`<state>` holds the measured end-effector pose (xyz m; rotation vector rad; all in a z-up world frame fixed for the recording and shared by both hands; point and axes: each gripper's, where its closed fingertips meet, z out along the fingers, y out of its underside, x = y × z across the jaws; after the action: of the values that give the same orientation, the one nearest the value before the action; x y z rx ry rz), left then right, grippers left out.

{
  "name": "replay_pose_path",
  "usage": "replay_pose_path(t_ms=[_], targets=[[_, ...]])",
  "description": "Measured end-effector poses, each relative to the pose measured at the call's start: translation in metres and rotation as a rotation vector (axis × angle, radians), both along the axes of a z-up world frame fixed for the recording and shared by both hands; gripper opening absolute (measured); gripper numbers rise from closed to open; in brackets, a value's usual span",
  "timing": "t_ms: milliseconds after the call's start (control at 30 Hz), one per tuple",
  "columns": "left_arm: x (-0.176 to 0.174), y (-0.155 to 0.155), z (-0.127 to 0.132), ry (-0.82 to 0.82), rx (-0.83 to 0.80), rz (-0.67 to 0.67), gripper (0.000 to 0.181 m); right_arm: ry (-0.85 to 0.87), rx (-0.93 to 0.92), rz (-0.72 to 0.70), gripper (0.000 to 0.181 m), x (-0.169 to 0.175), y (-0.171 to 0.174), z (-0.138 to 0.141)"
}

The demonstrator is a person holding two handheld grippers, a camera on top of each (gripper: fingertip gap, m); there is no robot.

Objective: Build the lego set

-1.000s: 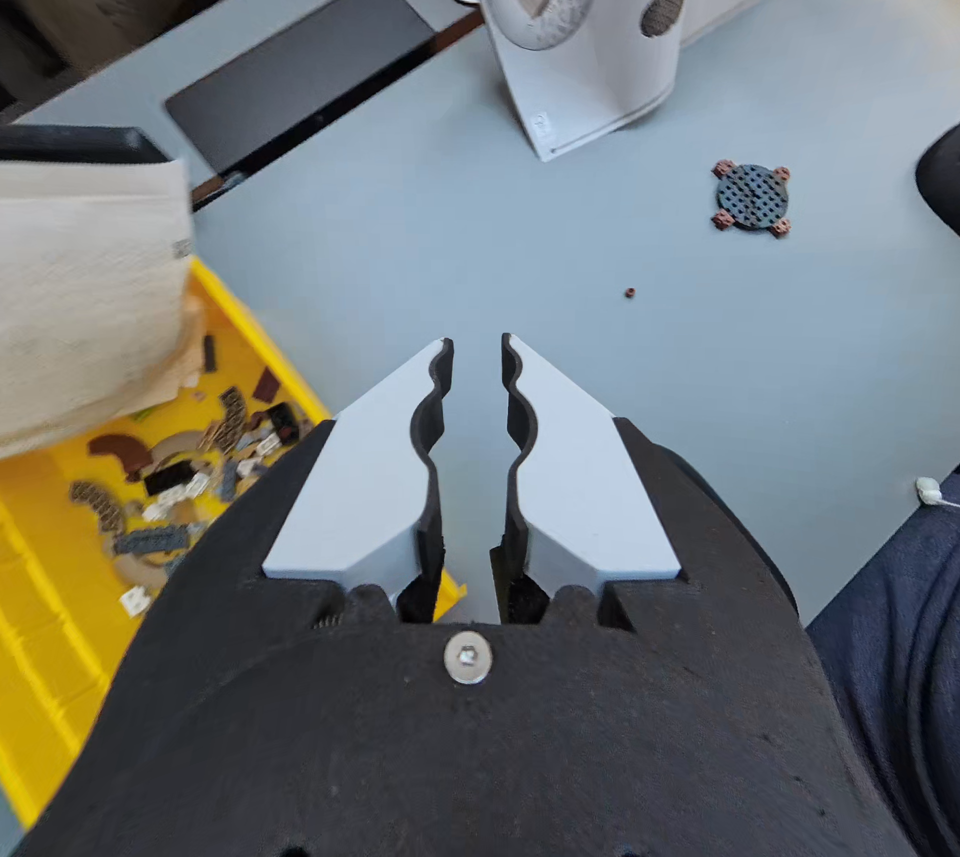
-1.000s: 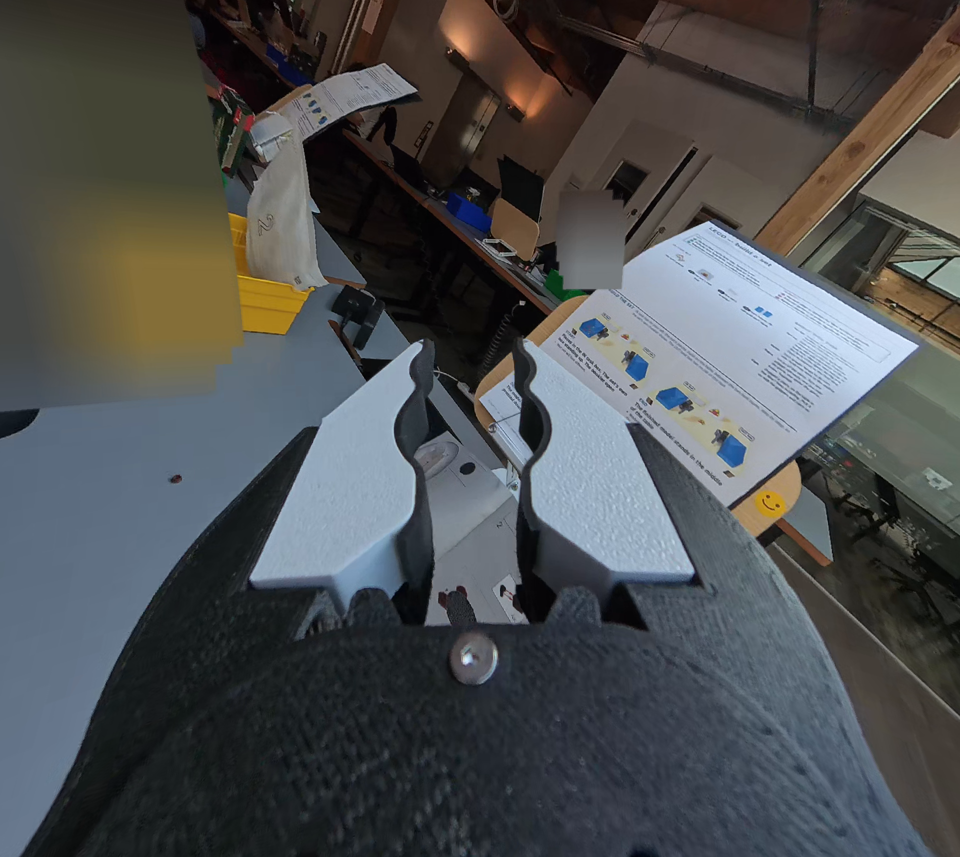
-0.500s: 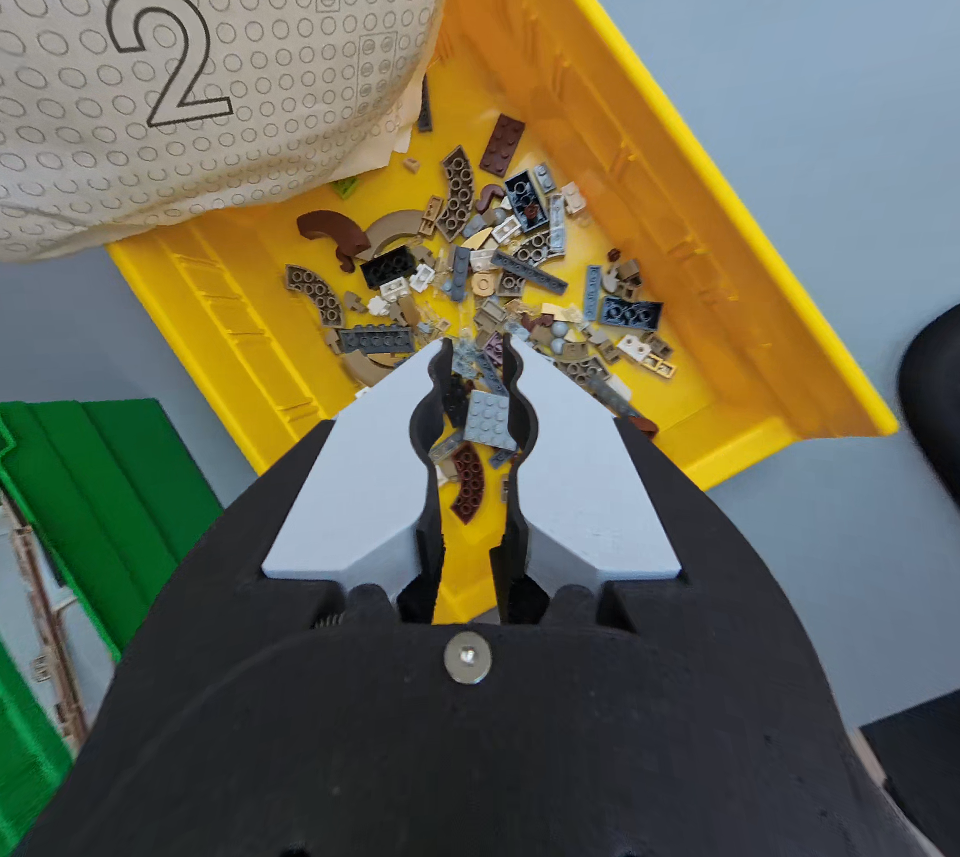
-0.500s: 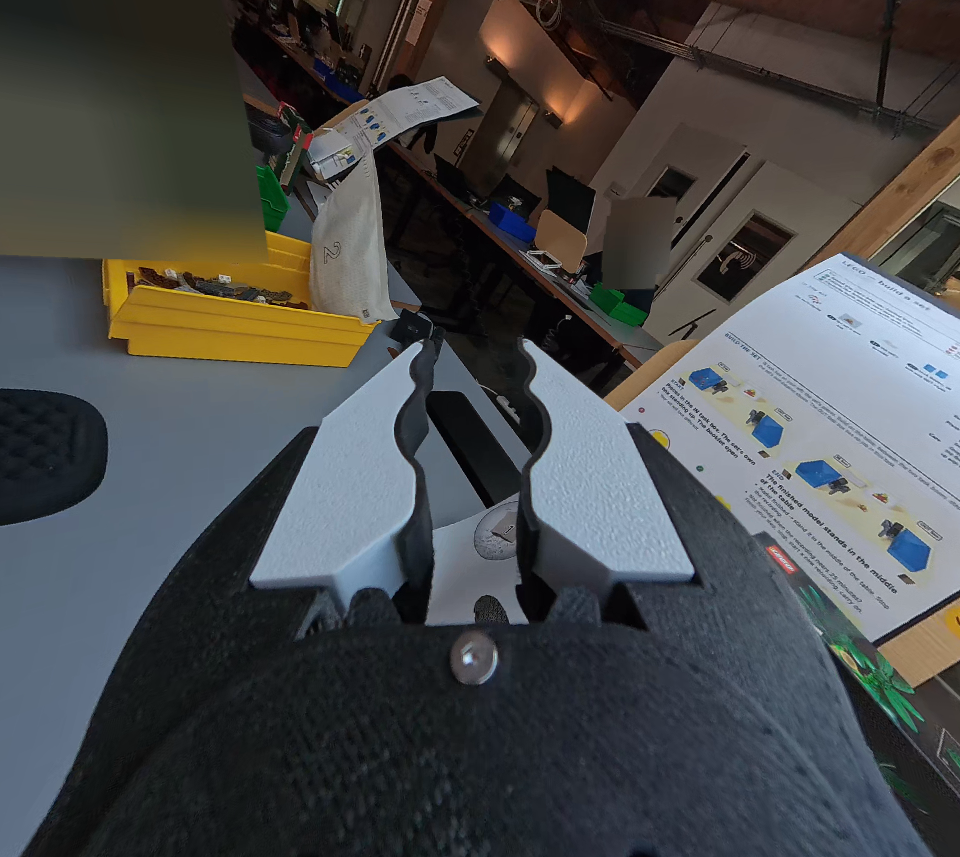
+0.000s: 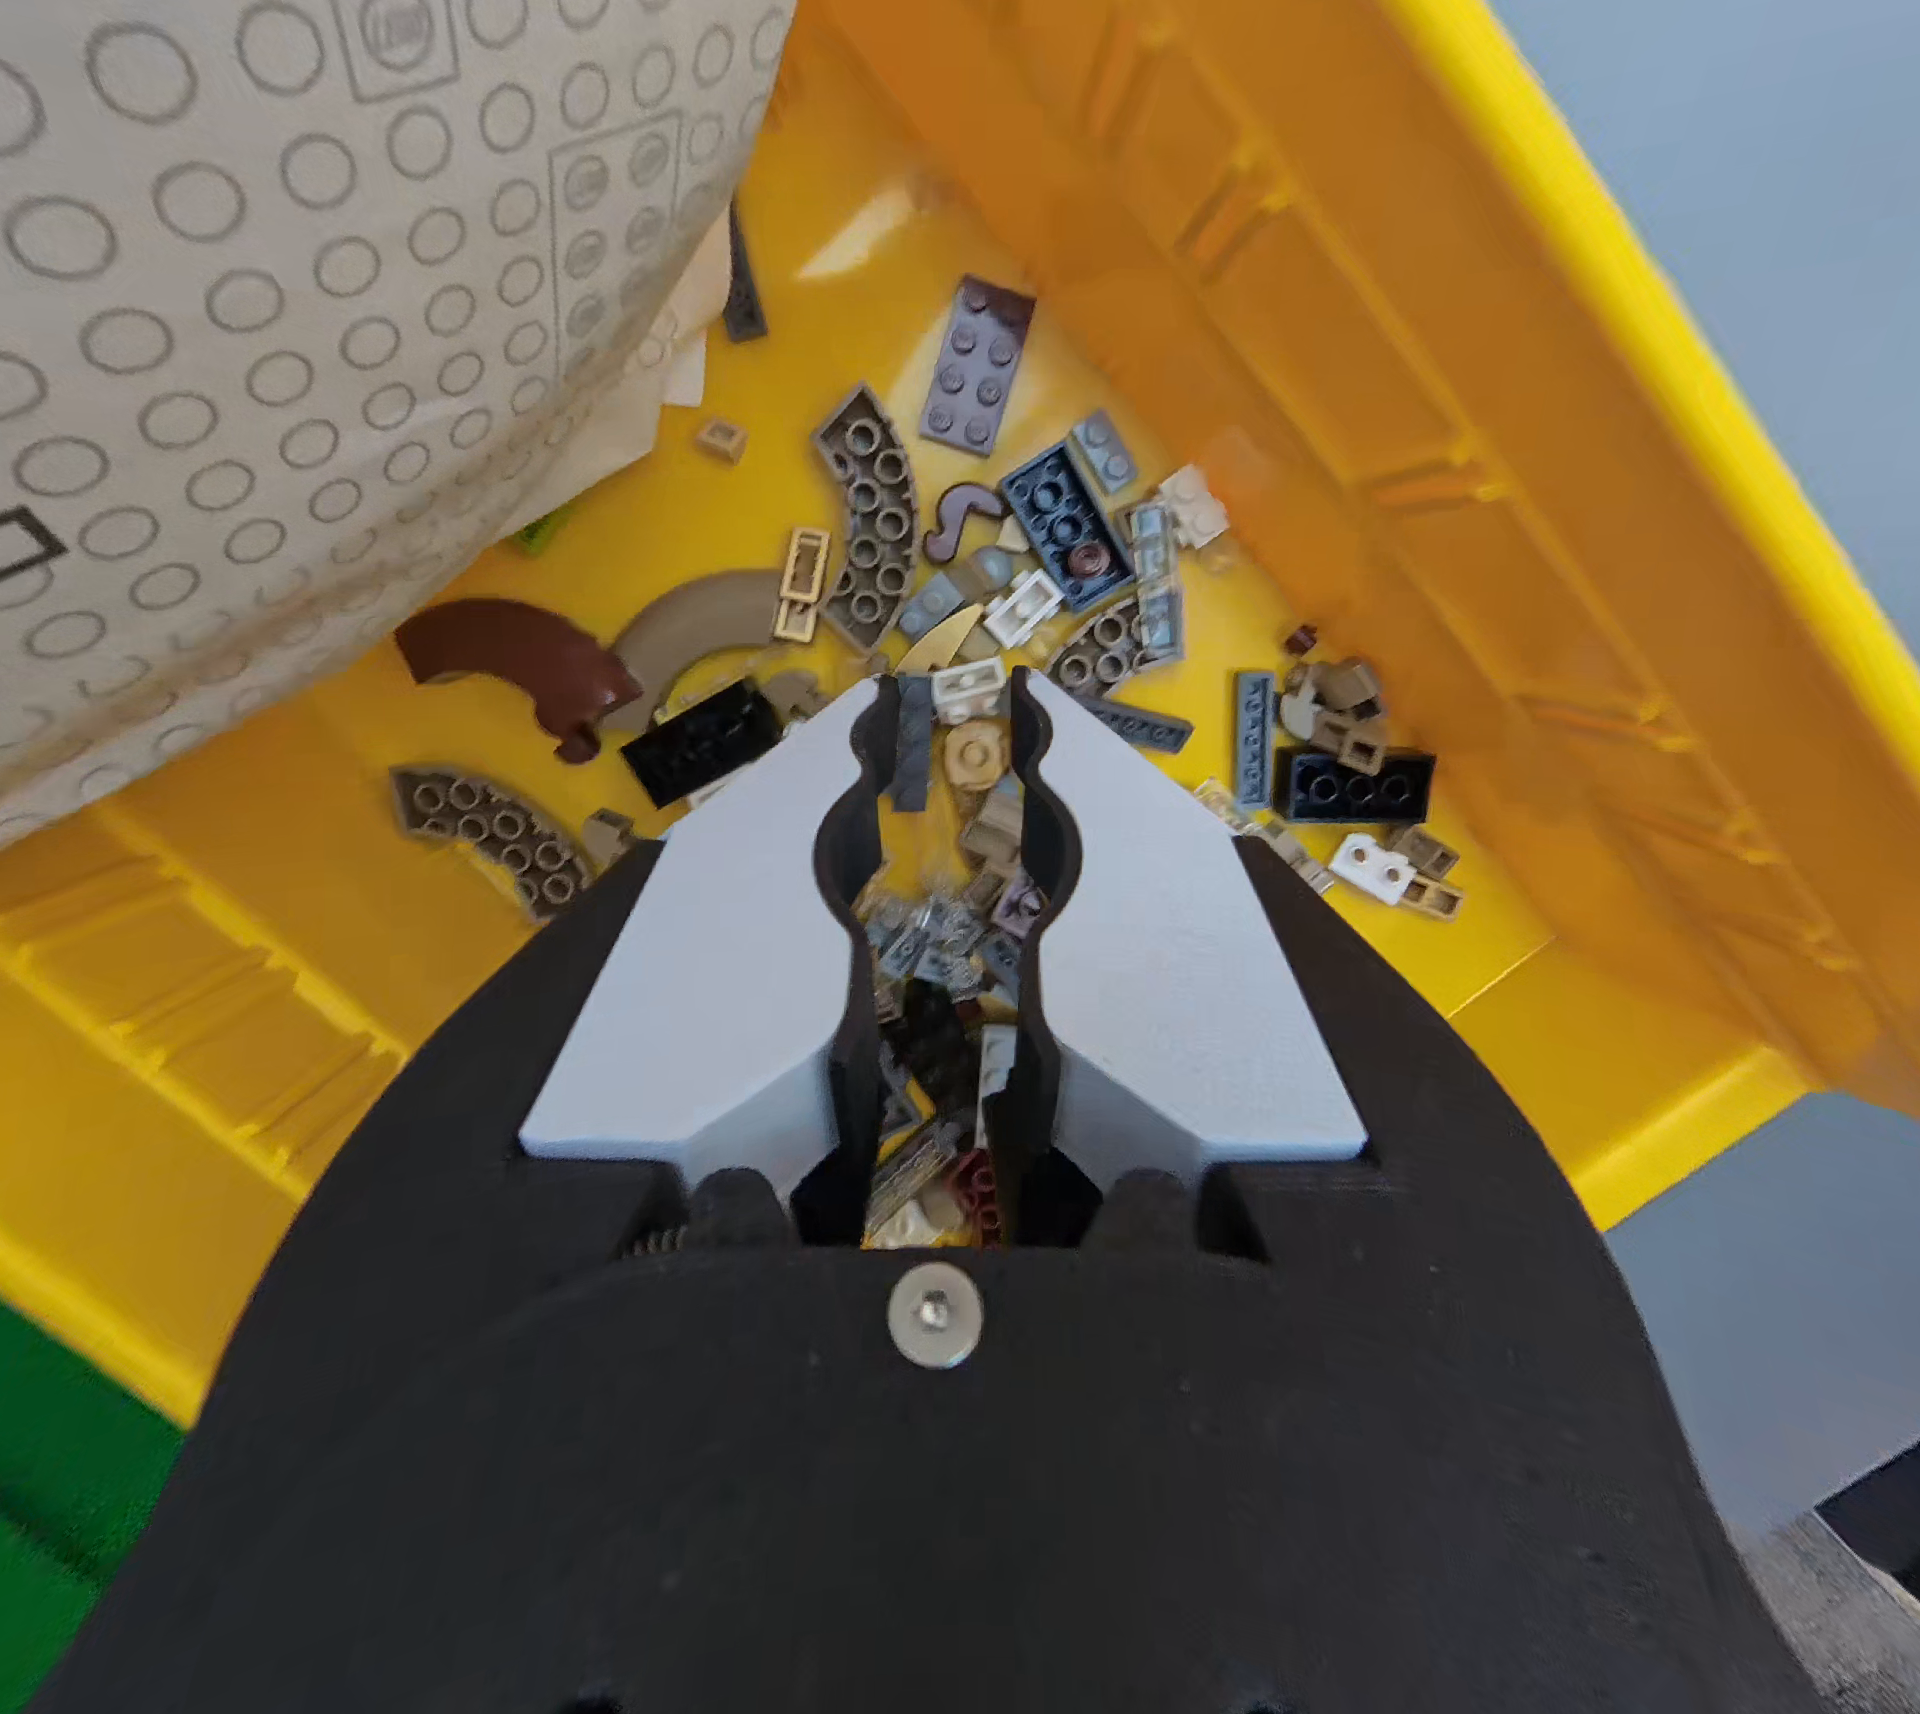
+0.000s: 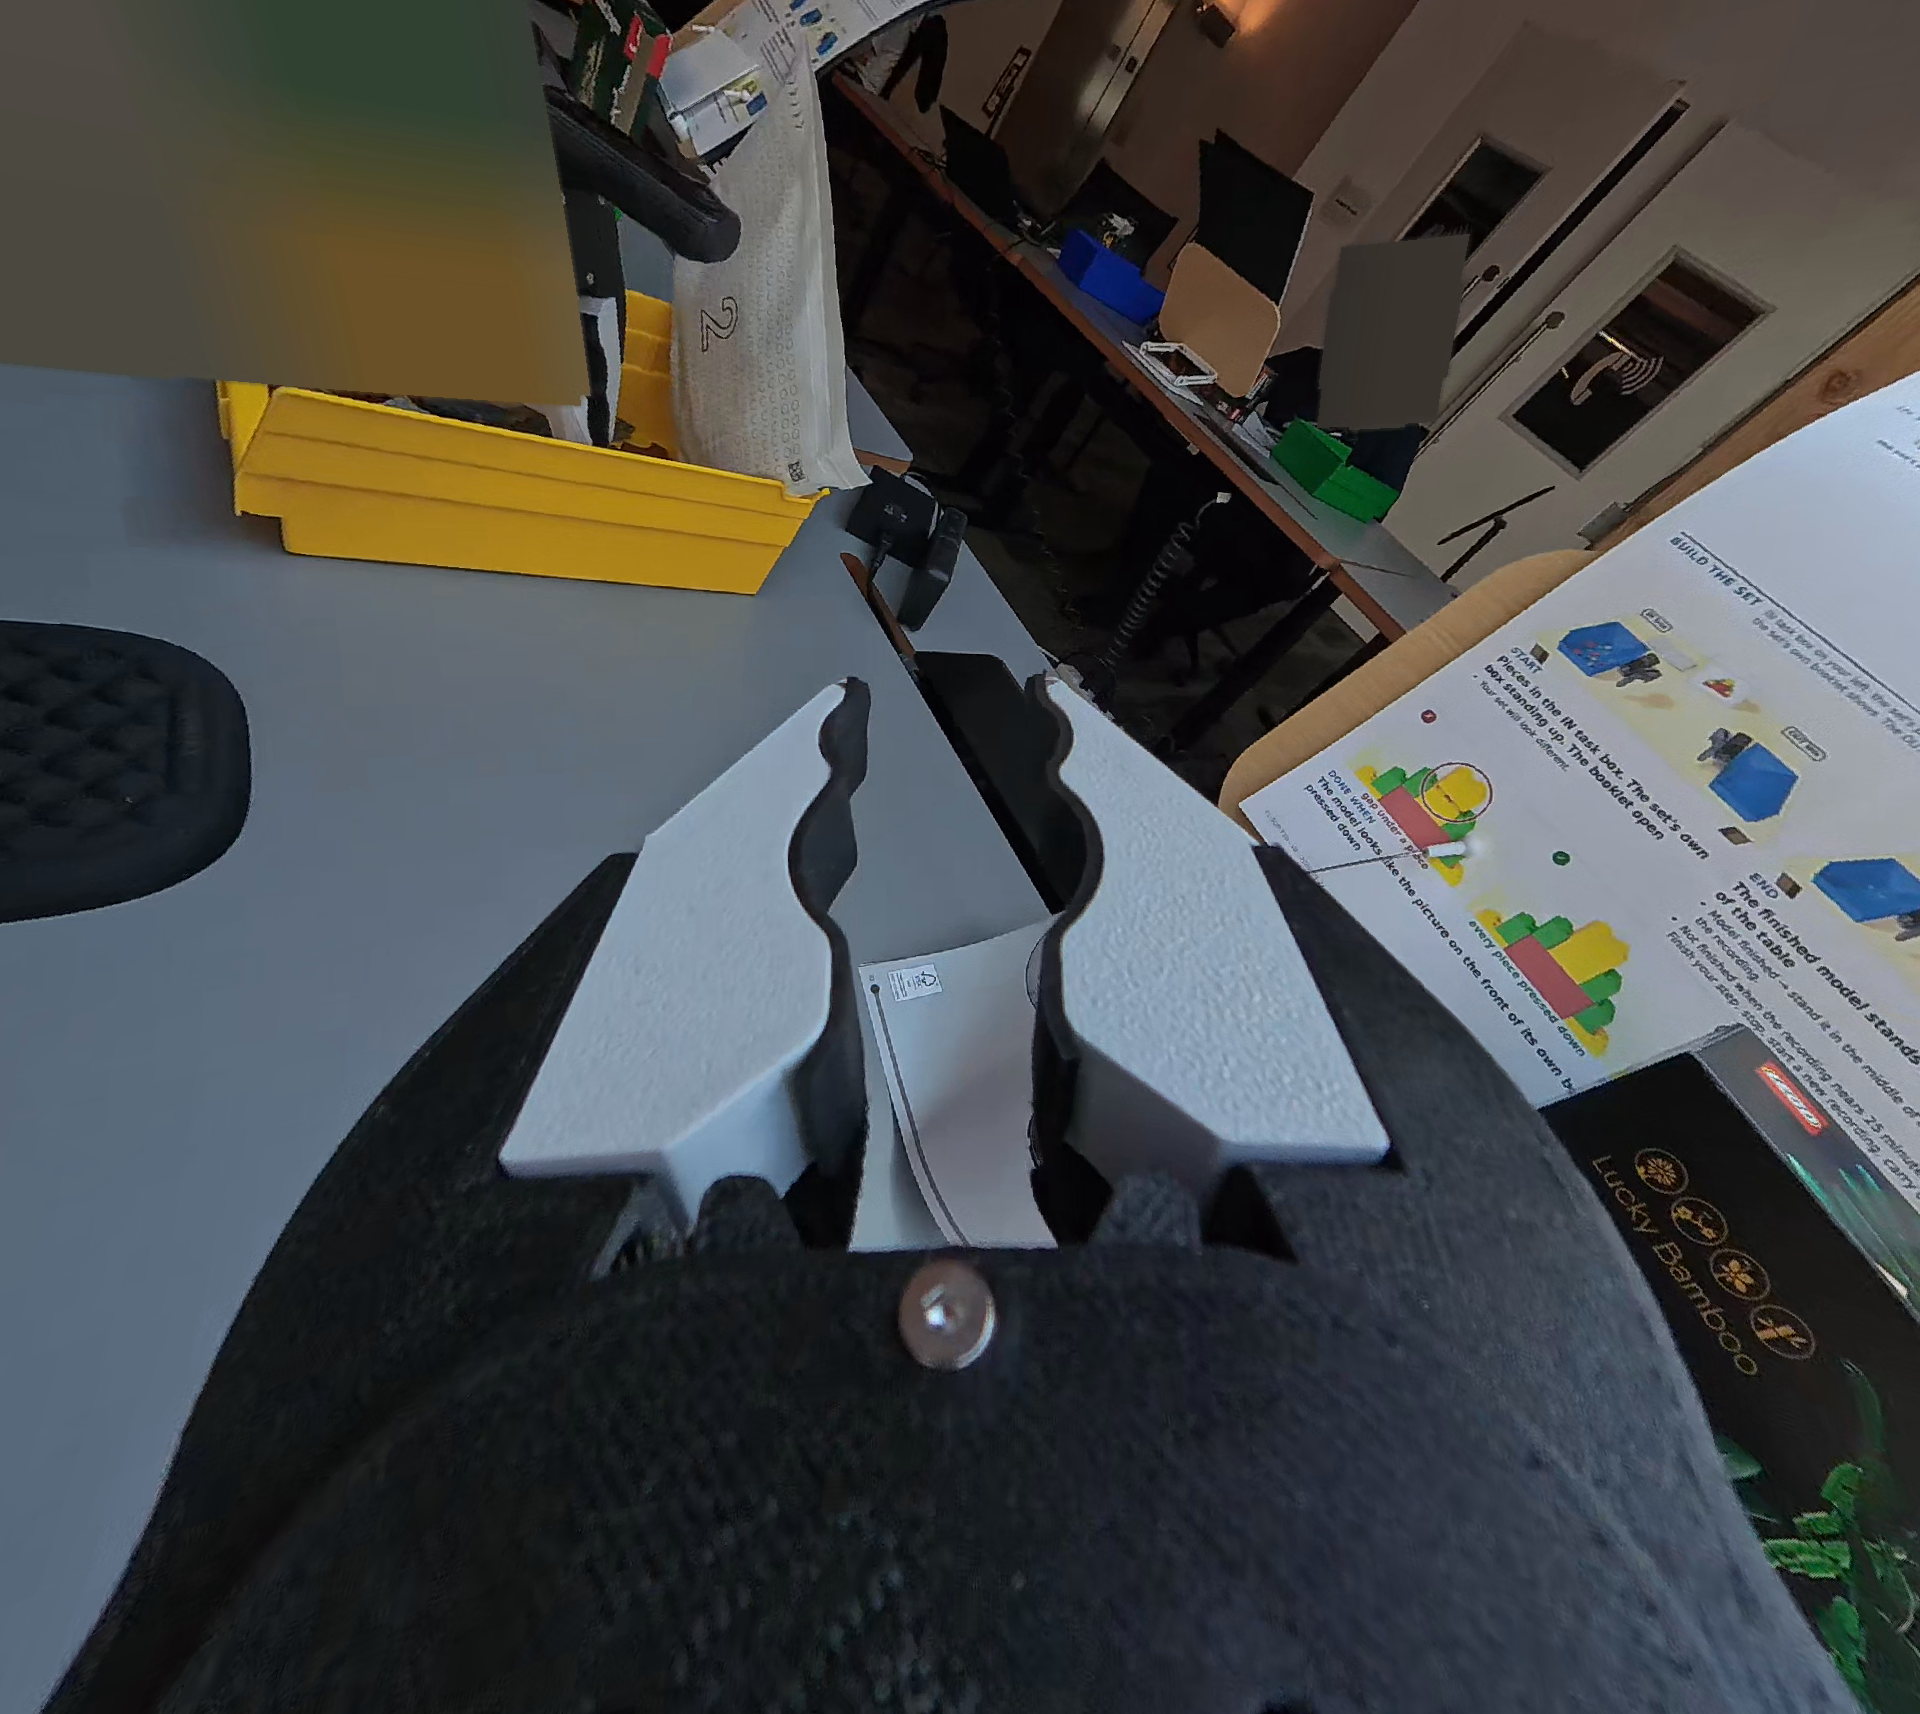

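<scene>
My left gripper [image 5: 951, 698] is open and hangs low over the yellow bin [image 5: 1299, 230], pointing into a heap of loose lego pieces [image 5: 1060, 511]. A small white plate [image 5: 971, 690], a dark grey strip [image 5: 912, 755] and a tan round piece [image 5: 977, 755] lie between its fingertips; none is gripped. My right gripper [image 6: 945, 698] is open and empty above the grey table [image 6: 468, 729], with a white booklet page [image 6: 956, 1093] under its fingers. The yellow bin also shows in the right wrist view [image 6: 499, 511] at the far left.
A numbered paper bag [image 5: 312, 210] leans into the bin's left side; it also shows in the right wrist view [image 6: 758, 314]. A green bin [image 5: 62, 1456] sits lower left. An instruction sheet [image 6: 1662, 781], a dark set box [image 6: 1766, 1332] and a black padded object [image 6: 104, 760] surround the right gripper. My hands' fingertips stand some 45 cm from each other.
My left gripper swung from the open table to the yellow bin, then dropped closer to the pieces. My right gripper turned left and tilted down toward the table, its jaws slightly wider.
</scene>
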<state>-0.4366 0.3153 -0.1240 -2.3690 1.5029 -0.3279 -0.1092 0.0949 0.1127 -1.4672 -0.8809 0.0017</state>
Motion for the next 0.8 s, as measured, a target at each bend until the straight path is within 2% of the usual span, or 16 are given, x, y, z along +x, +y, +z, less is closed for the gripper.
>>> replay_pose_path(t_ms=[100, 233, 400, 800], targets=[[0.021, -0.011, 0.004, -0.120, -0.023, -0.095, 0.021, 0.003, -0.007, 0.002, 0.030, 0.001, 0.000, -0.002], [0.026, -0.011, -0.006, -0.066, 0.055, -0.206, 0.011, 0.024, -0.013, 0.016, 0.030, 0.001, 0.001, -0.002], [0.026, -0.012, -0.016, -0.071, -0.020, -0.192, 0.015, 0.006, -0.017, 0.008, 0.030, 0.003, 0.000, -0.004], [0.030, -0.011, -0.020, -0.099, 0.005, -0.210, 0.006, -0.007, -0.028, 0.001, 0.030, 0.009, 0.000, -0.007]])
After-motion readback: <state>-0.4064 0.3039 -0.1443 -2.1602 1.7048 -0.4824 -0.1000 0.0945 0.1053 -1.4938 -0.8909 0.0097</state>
